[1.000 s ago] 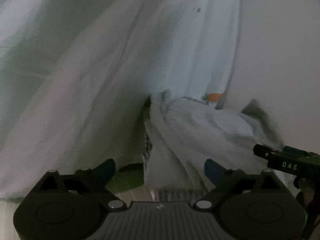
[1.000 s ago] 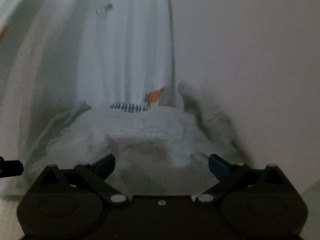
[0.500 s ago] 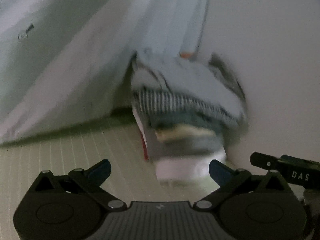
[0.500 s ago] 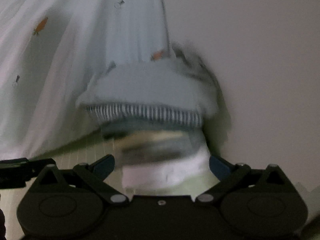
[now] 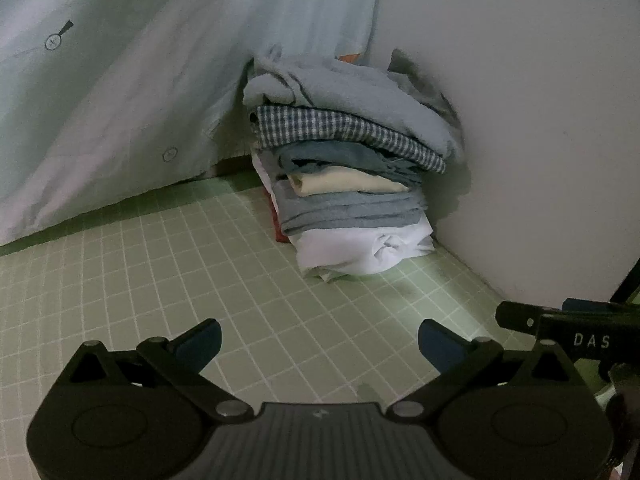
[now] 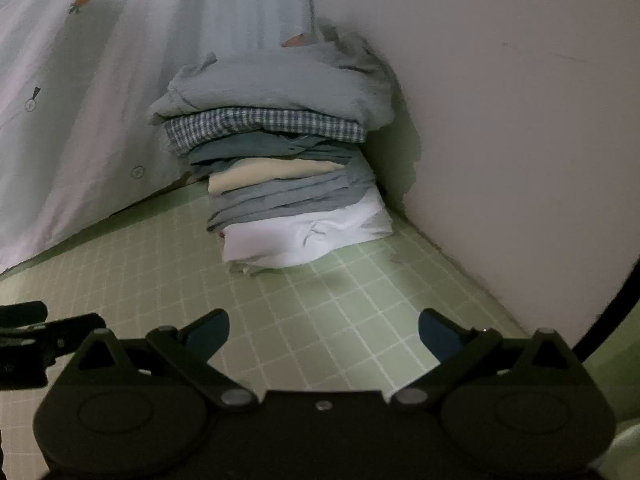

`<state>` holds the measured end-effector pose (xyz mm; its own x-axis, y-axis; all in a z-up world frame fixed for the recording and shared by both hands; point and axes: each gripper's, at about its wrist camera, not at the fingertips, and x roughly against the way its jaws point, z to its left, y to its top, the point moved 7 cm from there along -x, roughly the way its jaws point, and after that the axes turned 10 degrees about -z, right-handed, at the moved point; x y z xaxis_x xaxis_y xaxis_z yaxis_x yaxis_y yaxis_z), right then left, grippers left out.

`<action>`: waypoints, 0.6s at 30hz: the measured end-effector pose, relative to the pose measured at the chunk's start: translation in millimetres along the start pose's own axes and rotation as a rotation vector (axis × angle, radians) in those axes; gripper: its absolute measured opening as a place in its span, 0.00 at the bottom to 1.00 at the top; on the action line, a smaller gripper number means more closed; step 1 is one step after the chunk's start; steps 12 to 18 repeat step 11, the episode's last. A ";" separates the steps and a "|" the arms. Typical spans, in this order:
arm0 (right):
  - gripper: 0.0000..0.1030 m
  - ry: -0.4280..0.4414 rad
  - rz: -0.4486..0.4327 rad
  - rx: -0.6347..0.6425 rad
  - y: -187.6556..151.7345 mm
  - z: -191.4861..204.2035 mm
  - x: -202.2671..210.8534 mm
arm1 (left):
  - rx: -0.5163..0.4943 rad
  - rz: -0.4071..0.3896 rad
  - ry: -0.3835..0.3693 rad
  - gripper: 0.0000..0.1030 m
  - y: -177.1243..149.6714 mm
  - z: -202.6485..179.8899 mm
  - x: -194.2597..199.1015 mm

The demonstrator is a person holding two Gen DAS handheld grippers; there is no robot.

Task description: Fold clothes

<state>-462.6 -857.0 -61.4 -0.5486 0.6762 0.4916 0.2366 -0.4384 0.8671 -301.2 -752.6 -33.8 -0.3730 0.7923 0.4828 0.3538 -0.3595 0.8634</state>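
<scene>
Against the wall (image 5: pixel 520 120): stack of folded clothes (image 5: pixel 348 168), pale blue top, white base; left gripper (image 5: pixel 319 342), right gripper (image 6: pixel 323 332) spread, empty.

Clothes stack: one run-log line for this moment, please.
stack: folded, in corner | top: light-blue garment | left gripper: open, empty | right gripper: open, empty

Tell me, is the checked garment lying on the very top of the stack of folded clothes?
No, the checked garment lies second from the top of the stack, under a pale blue-grey garment that covers it.
</scene>
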 end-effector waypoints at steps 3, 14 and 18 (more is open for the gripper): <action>0.99 0.005 -0.005 -0.011 0.7 -3.3 1.9 | -0.011 -0.007 -0.005 1.00 0.1 -3.0 3.1; 0.99 0.002 -0.032 -0.034 4.2 -6.3 7.7 | -0.062 -0.009 -0.026 1.00 3.9 -11.2 4.8; 0.99 0.002 -0.032 -0.034 4.2 -6.3 7.7 | -0.062 -0.009 -0.026 1.00 3.9 -11.2 4.8</action>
